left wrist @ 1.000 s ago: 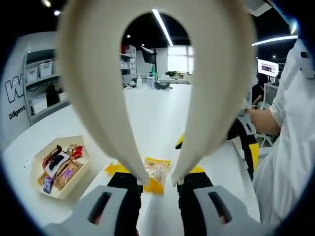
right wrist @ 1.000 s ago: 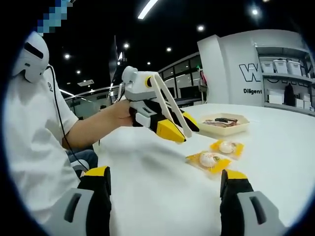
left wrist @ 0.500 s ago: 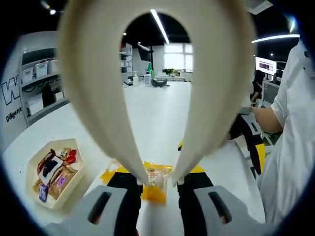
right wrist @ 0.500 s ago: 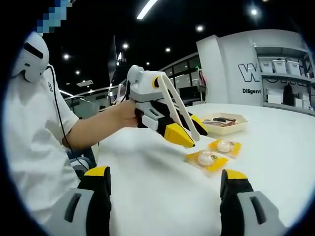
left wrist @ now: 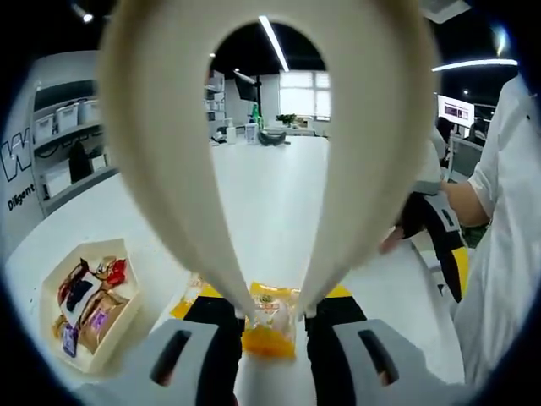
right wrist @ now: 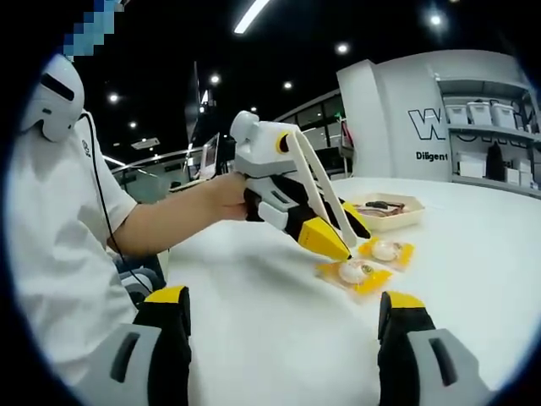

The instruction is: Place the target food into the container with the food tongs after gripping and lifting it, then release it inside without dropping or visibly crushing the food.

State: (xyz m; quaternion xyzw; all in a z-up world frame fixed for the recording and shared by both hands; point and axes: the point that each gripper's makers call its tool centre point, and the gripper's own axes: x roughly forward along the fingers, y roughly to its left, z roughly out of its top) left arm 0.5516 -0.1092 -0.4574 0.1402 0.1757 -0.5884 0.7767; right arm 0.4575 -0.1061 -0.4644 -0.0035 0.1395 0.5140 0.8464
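My left gripper [left wrist: 274, 315] is shut on cream food tongs [left wrist: 169, 152], whose two arms rise up the left gripper view. The tong tips stand apart, one on either side of a yellow food packet [left wrist: 270, 331] on the white table. In the right gripper view a hand holds the left gripper [right wrist: 341, 235] low over the near packet [right wrist: 353, 272], and a second yellow packet [right wrist: 387, 251] lies just beyond. The cream container [left wrist: 120, 337] with several wrapped snacks sits to the left, and in the right gripper view the container [right wrist: 387, 222] is behind the packets. My right gripper [right wrist: 286, 298] is open and empty.
A person in a white shirt [right wrist: 59, 228] stands at the table's edge. The white table [left wrist: 270, 194] runs far back. Shelves with bins [right wrist: 490, 144] line the wall beside a sign.
The left gripper has carried the tongs forward and down toward the near packet, so the tong tips now straddle it. The right gripper has stayed still.
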